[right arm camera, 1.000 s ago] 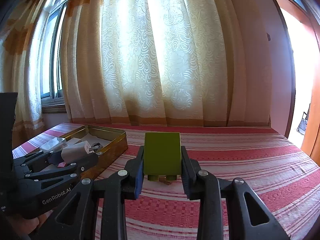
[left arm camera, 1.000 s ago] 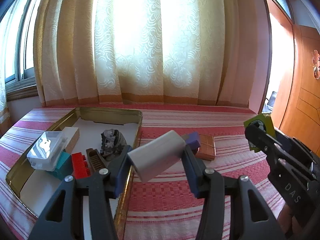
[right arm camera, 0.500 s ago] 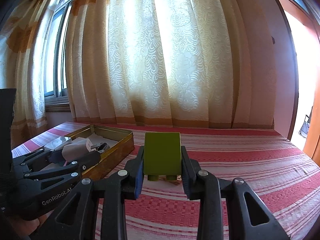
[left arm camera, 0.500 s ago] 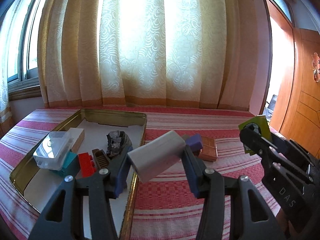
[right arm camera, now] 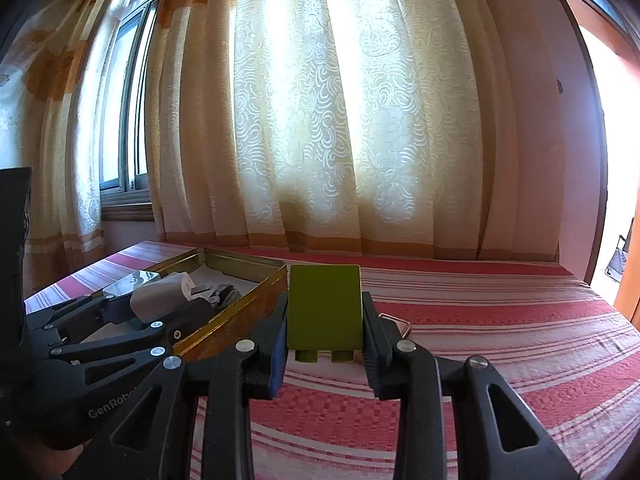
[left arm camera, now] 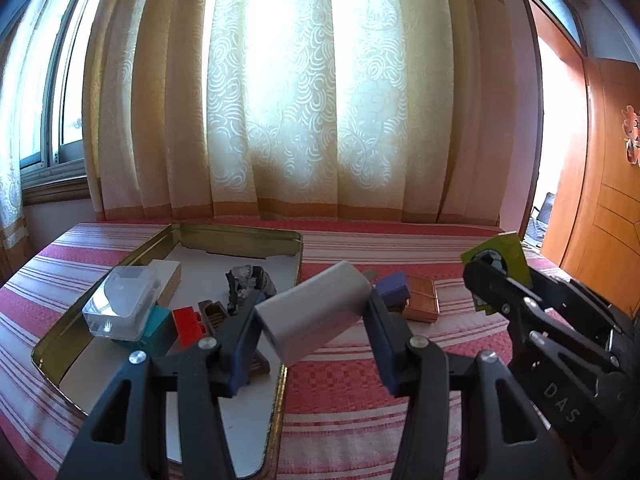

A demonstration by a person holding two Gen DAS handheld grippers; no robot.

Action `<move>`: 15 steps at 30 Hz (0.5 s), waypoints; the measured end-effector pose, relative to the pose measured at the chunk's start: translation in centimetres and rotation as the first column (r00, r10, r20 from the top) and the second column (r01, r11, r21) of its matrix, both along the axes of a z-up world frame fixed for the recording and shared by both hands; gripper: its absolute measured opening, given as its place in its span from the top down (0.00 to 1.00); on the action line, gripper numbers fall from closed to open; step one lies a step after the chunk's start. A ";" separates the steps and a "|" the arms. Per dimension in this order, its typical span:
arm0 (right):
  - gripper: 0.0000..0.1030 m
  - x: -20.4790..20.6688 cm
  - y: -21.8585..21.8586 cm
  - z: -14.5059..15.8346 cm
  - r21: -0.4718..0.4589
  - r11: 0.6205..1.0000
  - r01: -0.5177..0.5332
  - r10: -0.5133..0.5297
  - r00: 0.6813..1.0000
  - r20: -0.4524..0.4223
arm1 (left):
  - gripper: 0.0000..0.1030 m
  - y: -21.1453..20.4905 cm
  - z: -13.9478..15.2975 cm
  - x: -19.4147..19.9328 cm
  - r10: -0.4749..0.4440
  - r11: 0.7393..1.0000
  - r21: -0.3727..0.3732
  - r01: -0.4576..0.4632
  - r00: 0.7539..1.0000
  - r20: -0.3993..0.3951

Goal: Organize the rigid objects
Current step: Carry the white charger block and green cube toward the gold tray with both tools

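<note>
Far left, tin tray [left arm camera: 240, 236]: it sits on the striped cloth, already holding a clear plastic box [left arm camera: 120, 302], a red brick [left arm camera: 188, 322] and a dark lump [left arm camera: 250, 282].
Left gripper [left arm camera: 312, 320]: I have it clamped on the grey block [left arm camera: 312, 314], tilted, hanging over the tray's right rim.
Block handling: I judge it stiff, light and smooth-faced, so slippery; my pads belong on its flat sides.
Cloth, middle: a purple piece [left arm camera: 394, 284] and a brown tile [left arm camera: 420, 298] wait there.
Right gripper [right arm camera: 324, 340]: I have it clamped on the green brick [right arm camera: 324, 308], upright above the cloth.
</note>
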State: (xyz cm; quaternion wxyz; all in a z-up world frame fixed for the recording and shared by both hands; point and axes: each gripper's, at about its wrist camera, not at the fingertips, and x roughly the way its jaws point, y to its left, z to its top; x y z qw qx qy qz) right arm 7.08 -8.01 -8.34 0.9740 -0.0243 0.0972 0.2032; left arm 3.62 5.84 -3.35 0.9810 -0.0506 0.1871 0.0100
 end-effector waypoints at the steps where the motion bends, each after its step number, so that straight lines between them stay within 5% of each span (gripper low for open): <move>1: 0.67 0.0 0.1 0.0 -0.001 1.000 -0.003 0.003 1.000 0.000 | 0.51 0.2 0.0 0.0 0.001 1.000 -0.003 -0.001 1.000 -0.001; 15: 0.67 -0.6 1.7 0.0 -0.010 0.999 -0.036 0.036 0.999 0.000 | 0.51 1.6 0.0 -0.7 0.013 1.000 -0.023 -0.013 1.000 0.004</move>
